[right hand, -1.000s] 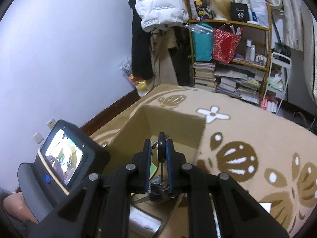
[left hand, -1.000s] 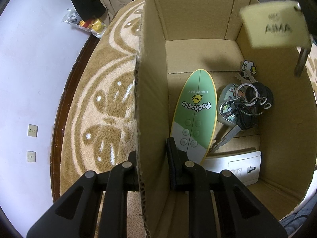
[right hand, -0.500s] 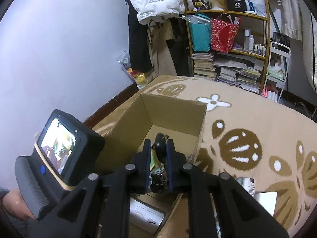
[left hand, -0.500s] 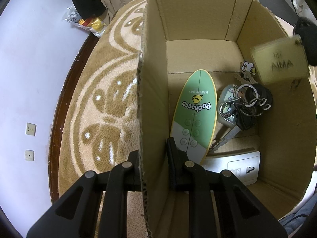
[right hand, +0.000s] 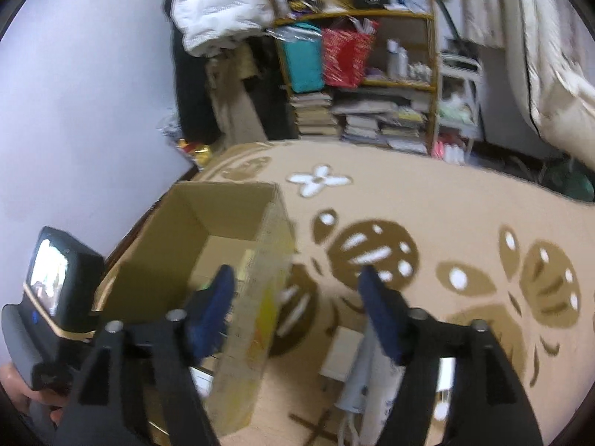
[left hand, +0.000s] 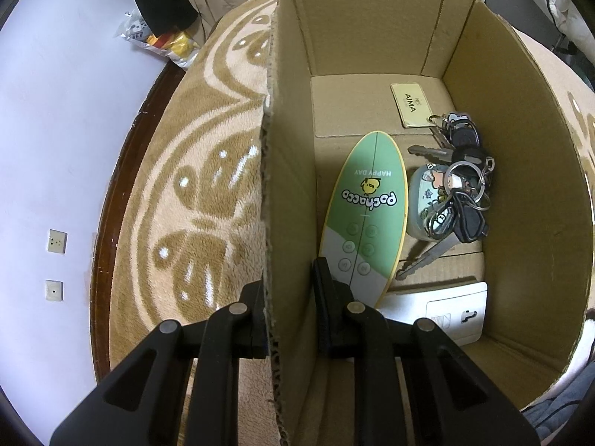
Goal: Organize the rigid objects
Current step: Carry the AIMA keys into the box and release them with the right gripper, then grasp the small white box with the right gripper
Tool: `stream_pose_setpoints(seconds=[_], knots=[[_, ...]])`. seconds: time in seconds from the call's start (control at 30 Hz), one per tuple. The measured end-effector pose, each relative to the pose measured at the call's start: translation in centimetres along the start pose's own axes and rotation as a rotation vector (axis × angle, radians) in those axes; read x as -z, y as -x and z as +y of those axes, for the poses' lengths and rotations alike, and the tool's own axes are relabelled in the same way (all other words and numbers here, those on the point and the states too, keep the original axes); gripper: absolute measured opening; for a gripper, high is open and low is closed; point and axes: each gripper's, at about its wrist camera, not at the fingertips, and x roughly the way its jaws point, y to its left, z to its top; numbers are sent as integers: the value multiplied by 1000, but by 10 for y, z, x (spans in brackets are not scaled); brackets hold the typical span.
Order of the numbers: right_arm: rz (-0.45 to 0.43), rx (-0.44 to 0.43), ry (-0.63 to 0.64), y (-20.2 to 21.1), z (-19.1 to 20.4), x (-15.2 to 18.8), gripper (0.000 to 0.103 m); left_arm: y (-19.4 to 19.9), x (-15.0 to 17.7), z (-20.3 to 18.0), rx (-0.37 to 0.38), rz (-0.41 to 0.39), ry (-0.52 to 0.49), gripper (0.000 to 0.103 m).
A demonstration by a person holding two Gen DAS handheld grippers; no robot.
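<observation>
In the left wrist view an open cardboard box (left hand: 372, 29) stands on a patterned rug. My left gripper (left hand: 290, 286) is shut on the box's left wall. Inside lie a green Pochacco board (left hand: 366, 208), a white flat device (left hand: 446, 308), a key bunch with a cartoon case (left hand: 446, 200), and a second key bunch with a cream AIMA tag (left hand: 411, 104) near the back. In the right wrist view my right gripper (right hand: 297, 297) hangs above the box's (right hand: 223, 215) right wall. Its jaws are opening and nothing is held between them.
On the rug (right hand: 446, 215) right of the box lie a white bottle-like item (right hand: 357, 383) and a white card (right hand: 346, 349). A cluttered shelf (right hand: 372, 81) with books and bags stands at the back. The wall (left hand: 55, 130) runs along the left. A hand (right hand: 15, 390) holds the left gripper's handle.
The AIMA key bunch left my right gripper and now lies in the box. The right gripper's jaws swung wide apart and it moved right. The left gripper kept still.
</observation>
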Motion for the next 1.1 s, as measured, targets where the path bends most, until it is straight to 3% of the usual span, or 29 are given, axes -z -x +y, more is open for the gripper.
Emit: stream_pose_setpoints(seconds=[0.03, 0.4, 0.47, 0.93, 1.0, 1.07, 1.1], knots=[[11, 8, -21, -2, -6, 2, 90, 0, 1, 0, -2, -1, -2, 19], [116, -4, -172, -29, -47, 28, 88, 1, 3, 0, -3, -3, -4, 19], [134, -4, -176, -33, -49, 32, 84, 1, 3, 0, -2, -3, -3, 19], [216, 12, -165, -56, -48, 49, 84, 1, 3, 1, 1, -1, 0, 19], [215, 14, -153, -56, -46, 50, 78, 1, 3, 1, 1, -1, 0, 20], [209, 19, -128, -57, -41, 49, 58, 1, 3, 1, 1, -1, 0, 20], [221, 2, -126, -58, -40, 49, 53, 1, 3, 1, 1, -1, 0, 20]])
